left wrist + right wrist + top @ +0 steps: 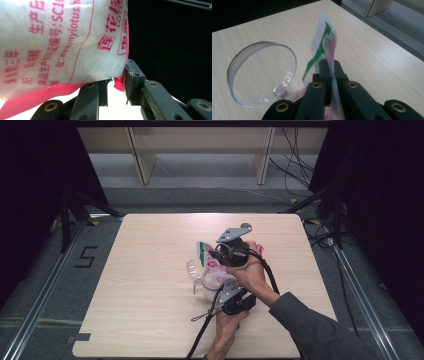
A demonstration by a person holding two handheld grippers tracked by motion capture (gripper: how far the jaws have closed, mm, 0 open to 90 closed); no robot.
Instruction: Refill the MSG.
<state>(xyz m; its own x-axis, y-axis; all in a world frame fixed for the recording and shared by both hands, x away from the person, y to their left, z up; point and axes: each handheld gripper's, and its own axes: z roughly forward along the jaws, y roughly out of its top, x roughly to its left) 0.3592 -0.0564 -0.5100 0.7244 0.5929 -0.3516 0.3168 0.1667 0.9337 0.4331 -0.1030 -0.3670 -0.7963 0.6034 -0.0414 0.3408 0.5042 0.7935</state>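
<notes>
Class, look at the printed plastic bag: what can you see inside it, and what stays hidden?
Through the bag, white granules show, packed to the pink bottom seam. Near its top, the right hand-held gripper covers the film.

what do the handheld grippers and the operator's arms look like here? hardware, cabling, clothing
Both grippers, the left gripper and the right gripper, are black, each topped by a grey three-cornered plate. Their jaws are matte black links joined by brass-coloured pivot pins. A black cable trails from each. The right arm wears a dark grey long sleeve.
</notes>
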